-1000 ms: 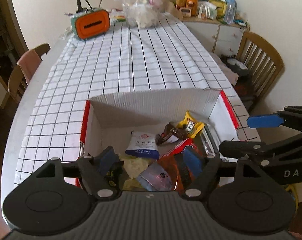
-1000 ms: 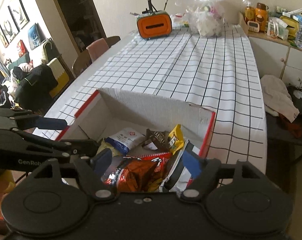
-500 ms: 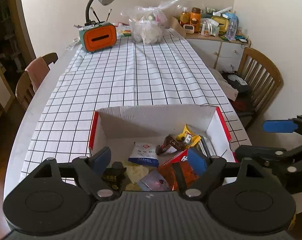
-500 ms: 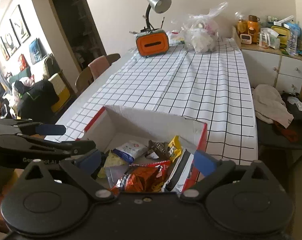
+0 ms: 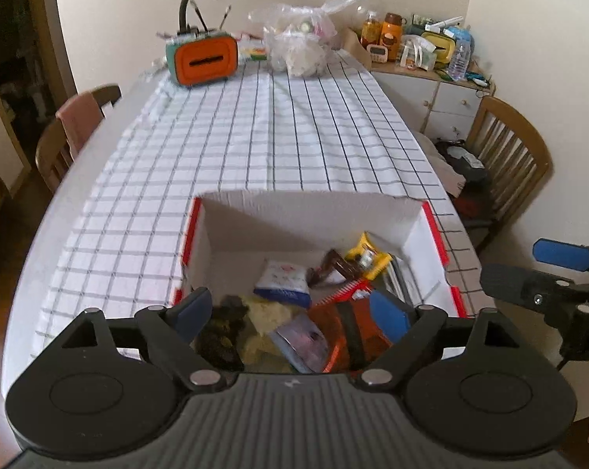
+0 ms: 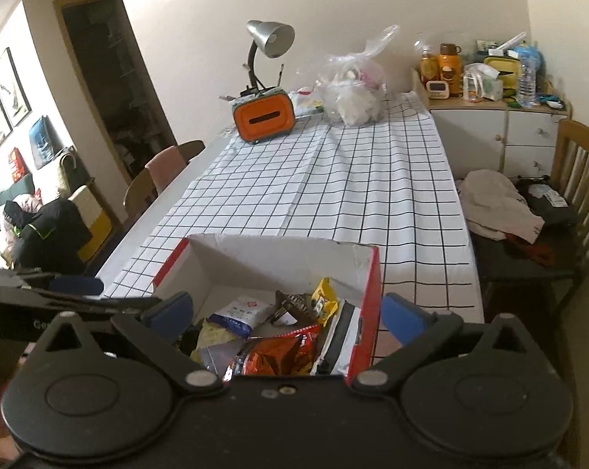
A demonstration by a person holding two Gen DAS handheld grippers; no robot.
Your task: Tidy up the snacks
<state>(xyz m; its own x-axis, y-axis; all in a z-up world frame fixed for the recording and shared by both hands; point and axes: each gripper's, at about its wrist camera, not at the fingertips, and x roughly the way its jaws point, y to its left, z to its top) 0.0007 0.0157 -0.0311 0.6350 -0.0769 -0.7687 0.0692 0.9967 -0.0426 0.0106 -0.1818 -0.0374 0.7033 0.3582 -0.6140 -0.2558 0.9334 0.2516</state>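
A white cardboard box with red edges [image 5: 306, 211] [image 6: 279, 248] stands at the near end of the table. It holds several snack packets: a white and blue pouch [image 5: 282, 279] [image 6: 238, 312], a yellow packet [image 5: 366, 258] [image 6: 325, 301], a brown wrapper [image 5: 331, 269] and an orange-red foil bag [image 6: 279, 355]. My left gripper [image 5: 290, 312] is open and empty above the box's near side. My right gripper [image 6: 286, 312] is open and empty above the box too; it shows at the right edge of the left wrist view [image 5: 544, 269].
A checked cloth [image 5: 255, 144] covers the table. At the far end stand an orange tissue box with a lamp [image 5: 202, 56] and a clear plastic bag [image 5: 302, 45]. Wooden chairs stand left [image 5: 75, 129] and right [image 5: 505, 148]. A cluttered white cabinet [image 6: 493, 125] is at the back right.
Both grippers have risen and drawn back from the box, so more of the table and room shows. Both stay open and empty. The snacks in the box have not moved.
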